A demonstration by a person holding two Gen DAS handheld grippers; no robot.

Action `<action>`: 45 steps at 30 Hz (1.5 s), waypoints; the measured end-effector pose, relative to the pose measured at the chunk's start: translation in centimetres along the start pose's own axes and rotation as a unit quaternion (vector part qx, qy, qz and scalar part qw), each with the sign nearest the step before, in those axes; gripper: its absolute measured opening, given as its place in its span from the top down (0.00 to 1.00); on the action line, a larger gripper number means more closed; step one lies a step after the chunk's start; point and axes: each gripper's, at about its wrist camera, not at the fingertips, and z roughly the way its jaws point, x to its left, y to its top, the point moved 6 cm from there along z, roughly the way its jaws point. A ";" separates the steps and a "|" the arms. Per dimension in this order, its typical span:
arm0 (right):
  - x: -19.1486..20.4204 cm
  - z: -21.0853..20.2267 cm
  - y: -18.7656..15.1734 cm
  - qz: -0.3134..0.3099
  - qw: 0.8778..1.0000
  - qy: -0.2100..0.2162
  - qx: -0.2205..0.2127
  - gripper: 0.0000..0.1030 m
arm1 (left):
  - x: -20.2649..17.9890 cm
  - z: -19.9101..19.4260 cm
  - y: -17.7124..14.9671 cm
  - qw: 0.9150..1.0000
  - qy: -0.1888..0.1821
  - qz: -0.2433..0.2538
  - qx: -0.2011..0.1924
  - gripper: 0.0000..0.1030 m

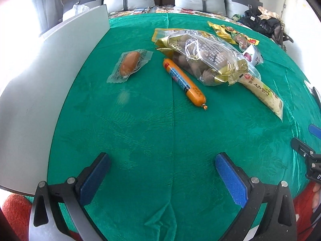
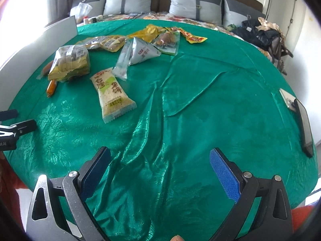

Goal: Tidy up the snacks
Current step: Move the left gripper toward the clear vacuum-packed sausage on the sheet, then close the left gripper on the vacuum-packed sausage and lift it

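Snacks lie on a green cloth (image 1: 160, 140). In the left wrist view: a small wrapped bun (image 1: 129, 63), an orange sausage stick (image 1: 184, 81), a clear and gold bag of brown snacks (image 1: 208, 58), a pale rice-cracker pack (image 1: 264, 96), a white triangular pack (image 1: 253, 55) and yellow packets (image 1: 230, 33). My left gripper (image 1: 162, 158) is open and empty, well short of the sausage. In the right wrist view the rice-cracker pack (image 2: 112, 94), gold bag (image 2: 70, 63), triangular pack (image 2: 143, 51) and sausage (image 2: 51, 88) lie far left. My right gripper (image 2: 159, 154) is open and empty over wrinkled cloth (image 2: 200, 100).
A white board (image 1: 40, 100) stands along the cloth's left edge. A phone-like dark slab (image 2: 305, 126) lies at the right edge. Pillows (image 2: 196, 6) and a dark pile of bags (image 2: 262, 34) sit behind. The other gripper shows at each view's side (image 1: 309, 152).
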 end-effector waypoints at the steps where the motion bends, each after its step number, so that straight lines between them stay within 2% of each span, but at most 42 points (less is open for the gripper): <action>1: 0.0 0.0 0.0 0.004 1.000 0.003 -0.001 0.03 | 0.0 -0.1 -0.1 1.000 -0.001 0.002 -0.002 0.00; 6: -0.4 0.2 -0.2 0.029 0.999 0.027 0.007 0.02 | -0.1 -0.1 -0.1 1.000 -0.004 0.007 0.007 0.00; 13: -0.2 0.3 0.0 0.028 0.999 0.031 0.005 0.01 | 0.0 -0.4 -0.3 0.999 -0.011 0.005 0.031 0.00; 17: -0.3 0.3 0.0 0.028 0.999 0.031 0.004 0.01 | 0.8 -1.6 0.6 0.999 -0.038 -0.027 0.007 0.00; 24: -0.3 0.3 0.0 0.028 0.999 0.031 0.004 0.01 | 2.3 -3.2 4.3 0.998 -0.041 -0.036 -0.024 0.00; 30: -0.2 0.3 0.0 0.027 0.999 0.030 0.004 0.01 | 3.6 -3.0 6.3 0.998 -0.049 -0.033 -0.014 0.00; 34: -0.3 0.3 0.0 0.027 0.999 0.030 0.004 0.01 | 4.5 -2.6 6.5 0.999 -0.042 -0.020 -0.004 0.00; 42: -0.1 0.3 0.1 0.025 0.999 0.029 0.002 0.01 | 5.3 -2.0 6.7 0.998 -0.048 -0.032 0.003 0.00; 45: -0.1 0.2 0.1 0.024 0.999 0.029 0.002 0.01 | 5.0 -1.8 7.2 0.999 -0.046 -0.022 0.005 0.00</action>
